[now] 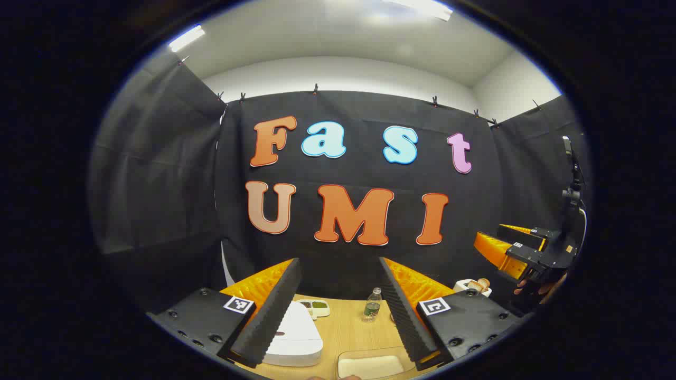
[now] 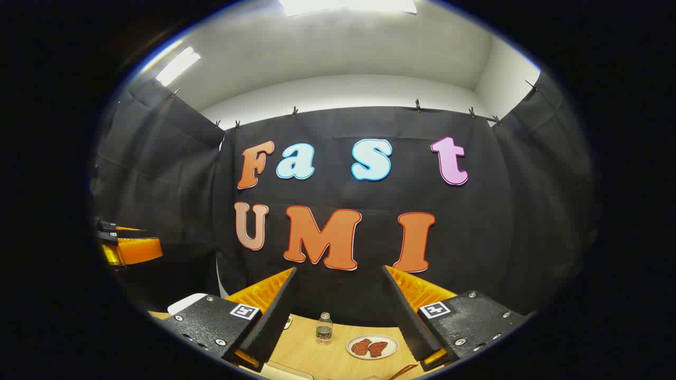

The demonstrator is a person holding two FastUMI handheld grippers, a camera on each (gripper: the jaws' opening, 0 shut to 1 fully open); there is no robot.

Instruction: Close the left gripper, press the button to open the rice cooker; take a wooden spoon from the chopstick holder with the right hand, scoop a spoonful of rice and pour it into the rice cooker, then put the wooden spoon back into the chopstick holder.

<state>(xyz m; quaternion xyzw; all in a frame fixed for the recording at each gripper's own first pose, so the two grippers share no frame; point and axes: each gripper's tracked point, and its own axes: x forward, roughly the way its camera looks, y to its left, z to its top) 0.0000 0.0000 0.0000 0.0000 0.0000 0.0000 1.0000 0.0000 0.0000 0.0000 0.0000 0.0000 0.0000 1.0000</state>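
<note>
In the left gripper view the left gripper [image 1: 340, 277] hangs with its jaws spread wide and empty above the wooden table [image 1: 343, 332], the closed white rice cooker [image 1: 293, 335] at lower left between its fingers. In the right gripper view the right gripper [image 2: 338, 285] is likewise released, over a small bottle [image 2: 324, 327] and a plate of food [image 2: 372, 347] at bottom centre
</note>
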